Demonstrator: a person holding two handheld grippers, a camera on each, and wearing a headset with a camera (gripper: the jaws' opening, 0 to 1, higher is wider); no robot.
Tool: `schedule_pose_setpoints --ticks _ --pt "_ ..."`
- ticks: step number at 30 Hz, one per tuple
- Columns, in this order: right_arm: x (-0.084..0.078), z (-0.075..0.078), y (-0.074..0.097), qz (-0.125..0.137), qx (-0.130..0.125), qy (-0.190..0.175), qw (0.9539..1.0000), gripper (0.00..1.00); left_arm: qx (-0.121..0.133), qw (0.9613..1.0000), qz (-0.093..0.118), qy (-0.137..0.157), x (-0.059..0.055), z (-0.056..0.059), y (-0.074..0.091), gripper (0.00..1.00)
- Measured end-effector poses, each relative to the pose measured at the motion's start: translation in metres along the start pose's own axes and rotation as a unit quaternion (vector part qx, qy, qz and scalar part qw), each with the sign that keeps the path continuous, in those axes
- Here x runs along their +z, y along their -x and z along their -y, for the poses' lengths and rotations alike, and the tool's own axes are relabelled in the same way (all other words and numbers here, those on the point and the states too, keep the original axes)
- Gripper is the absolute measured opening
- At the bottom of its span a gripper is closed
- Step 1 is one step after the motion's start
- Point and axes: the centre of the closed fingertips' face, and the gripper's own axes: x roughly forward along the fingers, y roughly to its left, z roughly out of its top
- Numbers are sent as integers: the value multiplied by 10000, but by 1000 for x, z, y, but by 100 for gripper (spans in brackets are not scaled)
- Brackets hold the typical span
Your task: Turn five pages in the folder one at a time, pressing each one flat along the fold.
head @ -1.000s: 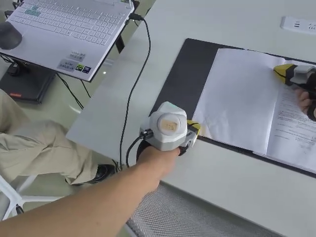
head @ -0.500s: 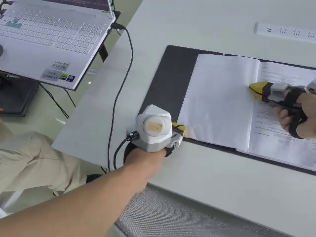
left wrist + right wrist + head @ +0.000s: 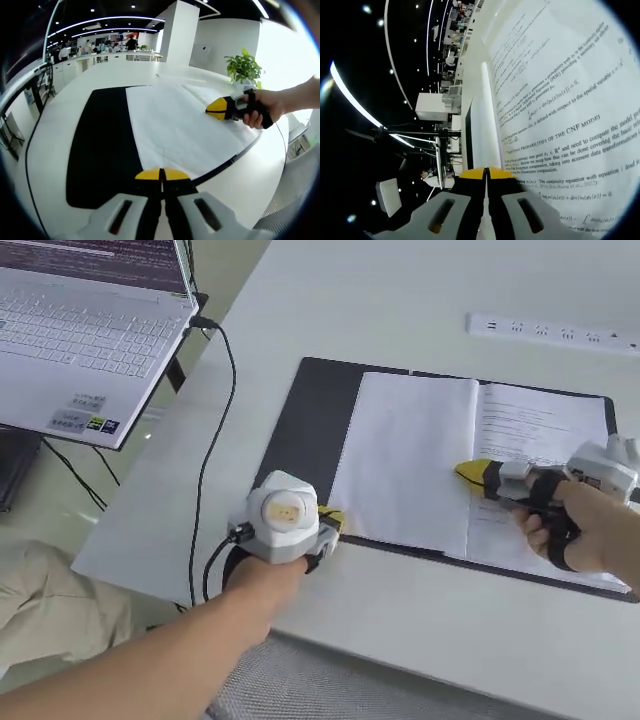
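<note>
A black folder (image 3: 318, 420) lies open on the white table. Its turned blank page (image 3: 405, 465) lies on the left, a printed page (image 3: 535, 425) on the right. My left gripper (image 3: 331, 521) rests shut at the folder's near left edge; in the left gripper view its yellow tips (image 3: 161, 174) meet over the blank page's (image 3: 170, 125) corner. My right gripper (image 3: 470, 472) is shut, its yellow tip down on the fold between the pages. In the right gripper view its closed jaws (image 3: 486, 173) lie on the printed page (image 3: 560, 100) beside the fold.
An open laptop (image 3: 80, 350) stands at the far left, with a black cable (image 3: 208, 450) running over the table edge toward my left gripper. A white power strip (image 3: 555, 332) lies behind the folder. A potted plant (image 3: 244, 70) stands beyond the table.
My right gripper has slid along the fold from the page's far end toward the near edge. The left gripper has stayed at the folder's corner. The head camera has shifted.
</note>
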Motion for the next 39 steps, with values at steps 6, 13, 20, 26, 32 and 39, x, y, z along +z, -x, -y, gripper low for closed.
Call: schedule_pose_setpoints --ticks 6,13,20,26,32,39 --pt "-27 4 10 -147 -39 53 9999 0 17 10000 -41 -32 0 0 0 0" --pt "-50 7 19 -183 -26 -23 9998 0 39 9999 -55 -89 0 0 0 0" --pt "-76 7 32 -234 -18 -80 9997 0 41 9998 -106 -145 -1 0 -1 0" --pt "-88 10 41 -121 11 -174 9998 0 96 9999 -91 -100 0 1 1 0" --pt "-107 7 51 -199 -18 -107 9997 0 129 9997 -174 100 0 0 2 0" --pt "-105 -18 80 275 151 219 9993 0 103 9989 -324 336 -4 2 12 0"
